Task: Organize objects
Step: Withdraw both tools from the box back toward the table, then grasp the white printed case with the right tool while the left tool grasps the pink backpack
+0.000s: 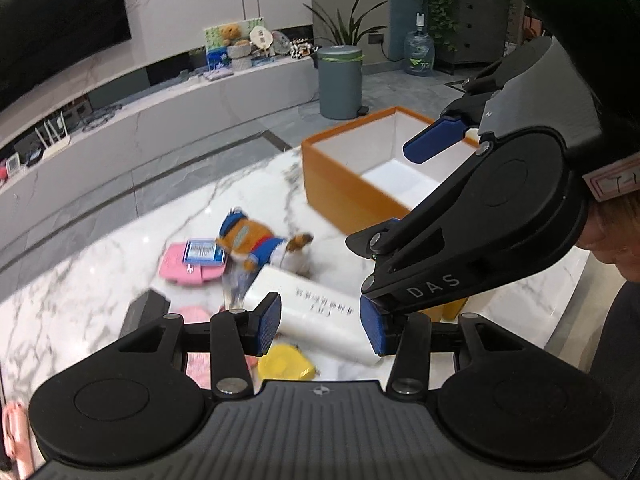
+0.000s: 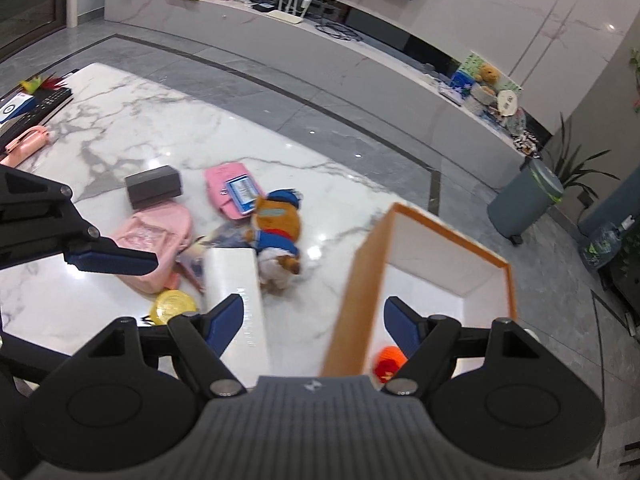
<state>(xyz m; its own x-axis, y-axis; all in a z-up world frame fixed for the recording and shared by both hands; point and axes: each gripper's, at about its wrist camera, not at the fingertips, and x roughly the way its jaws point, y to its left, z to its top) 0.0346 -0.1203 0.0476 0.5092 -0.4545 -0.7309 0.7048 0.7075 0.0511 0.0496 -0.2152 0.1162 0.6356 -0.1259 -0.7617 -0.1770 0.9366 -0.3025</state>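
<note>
An orange box (image 1: 340, 184) with a white inside stands open on the marble table; in the right wrist view (image 2: 352, 292) a red and orange item (image 2: 388, 362) lies in it. A white wrapped roll (image 1: 316, 316) (image 2: 236, 280), an orange plush toy (image 1: 256, 240) (image 2: 276, 228), pink cases (image 1: 188, 264) (image 2: 228, 188), a pink pouch (image 2: 156, 240), a yellow disc (image 1: 286, 362) (image 2: 172, 306) and a dark box (image 1: 144, 312) (image 2: 154, 186) lie in a pile. My left gripper (image 1: 322, 328) is open above the roll. My right gripper (image 2: 314, 320) is open and empty over the box's near wall; it also shows in the left wrist view (image 1: 404, 232).
A grey bin (image 1: 340, 80) (image 2: 524, 200) stands on the floor beyond the table. A long low TV bench (image 1: 160, 108) with clutter runs along the wall. A keyboard (image 2: 36, 108) and a pink object (image 2: 24, 144) lie at the table's far left.
</note>
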